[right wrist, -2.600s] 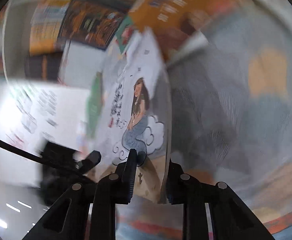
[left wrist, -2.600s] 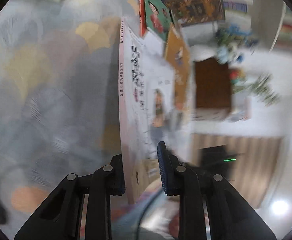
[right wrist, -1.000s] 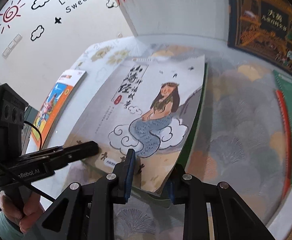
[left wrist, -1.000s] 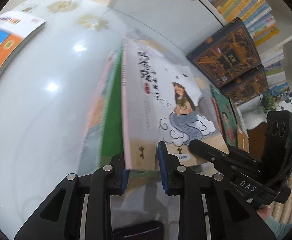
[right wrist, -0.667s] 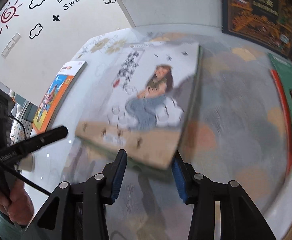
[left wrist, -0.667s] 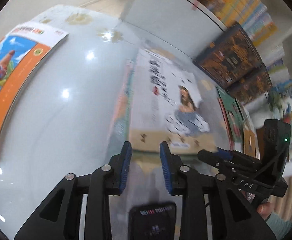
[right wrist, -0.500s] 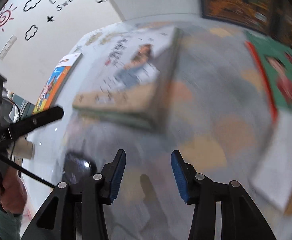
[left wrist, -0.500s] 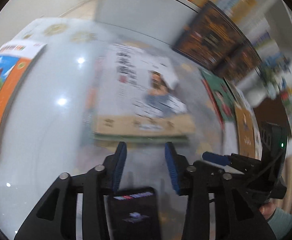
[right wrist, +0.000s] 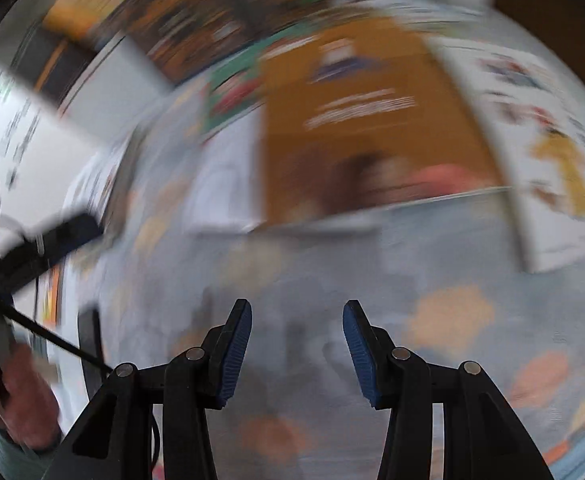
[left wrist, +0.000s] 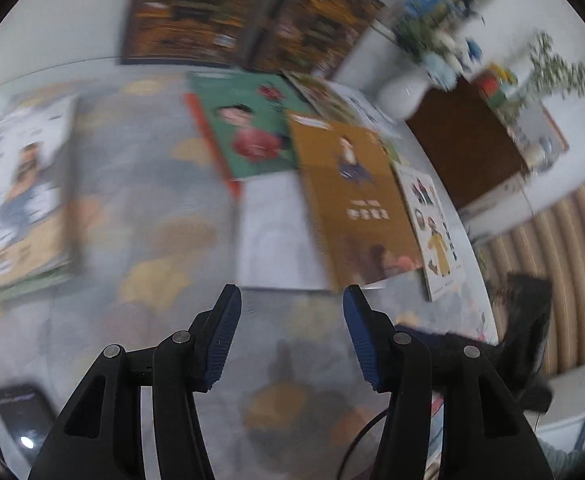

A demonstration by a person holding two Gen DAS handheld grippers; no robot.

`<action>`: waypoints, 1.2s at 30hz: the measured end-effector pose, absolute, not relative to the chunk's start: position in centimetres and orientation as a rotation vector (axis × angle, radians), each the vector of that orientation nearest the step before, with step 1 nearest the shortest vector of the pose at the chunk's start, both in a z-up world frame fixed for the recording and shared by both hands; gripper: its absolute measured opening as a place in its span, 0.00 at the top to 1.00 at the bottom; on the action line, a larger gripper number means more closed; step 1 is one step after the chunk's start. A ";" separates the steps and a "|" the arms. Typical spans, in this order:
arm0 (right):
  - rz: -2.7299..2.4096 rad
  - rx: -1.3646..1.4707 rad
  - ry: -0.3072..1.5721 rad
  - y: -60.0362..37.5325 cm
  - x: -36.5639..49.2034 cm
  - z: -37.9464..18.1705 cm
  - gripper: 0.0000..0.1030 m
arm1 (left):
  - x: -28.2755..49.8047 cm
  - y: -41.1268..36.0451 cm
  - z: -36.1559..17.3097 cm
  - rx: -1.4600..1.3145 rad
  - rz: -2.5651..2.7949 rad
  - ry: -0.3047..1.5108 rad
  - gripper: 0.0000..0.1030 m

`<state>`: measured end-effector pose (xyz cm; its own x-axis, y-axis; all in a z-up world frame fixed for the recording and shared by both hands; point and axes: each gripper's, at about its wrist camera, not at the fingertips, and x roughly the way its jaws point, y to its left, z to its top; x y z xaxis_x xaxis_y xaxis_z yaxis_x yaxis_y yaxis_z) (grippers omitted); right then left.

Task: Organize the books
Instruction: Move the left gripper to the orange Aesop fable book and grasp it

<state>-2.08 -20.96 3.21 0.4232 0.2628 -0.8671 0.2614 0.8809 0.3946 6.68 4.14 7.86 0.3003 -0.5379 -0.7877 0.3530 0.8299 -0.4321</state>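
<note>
Hovering released: left tongs (left wrist: 292, 312), right tongs (right wrist: 297, 322), both just opening, empty; ochre book (left wrist: 356, 200) ahead, phone (left wrist: 20, 408) nearby.

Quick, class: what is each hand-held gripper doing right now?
Left hand-held gripper: open, holding nothing, jaws just opened.
Right hand-held gripper: open, holding nothing.

1. Left gripper (left wrist: 291, 330): jaws just opened wider, nothing between them.
2. Mustard book (left wrist: 356, 200) overlaps green book (left wrist: 252, 128) on the surface (left wrist: 152, 208).
3. Mermaid-cover book (left wrist: 16, 188) lies far left.
</note>
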 end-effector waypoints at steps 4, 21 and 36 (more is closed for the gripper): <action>-0.068 0.763 1.144 -28.0 -1.5 2.4 0.56 | 8.2 0.0 6.3 -0.169 -0.568 1.167 0.51; -0.008 0.472 1.143 -29.1 8.6 3.0 0.61 | 13.1 -6.7 2.0 -0.174 -0.382 1.195 0.51; 0.105 0.282 1.092 -27.5 5.4 5.2 0.61 | 8.4 -6.2 1.6 -0.192 -0.436 1.216 0.50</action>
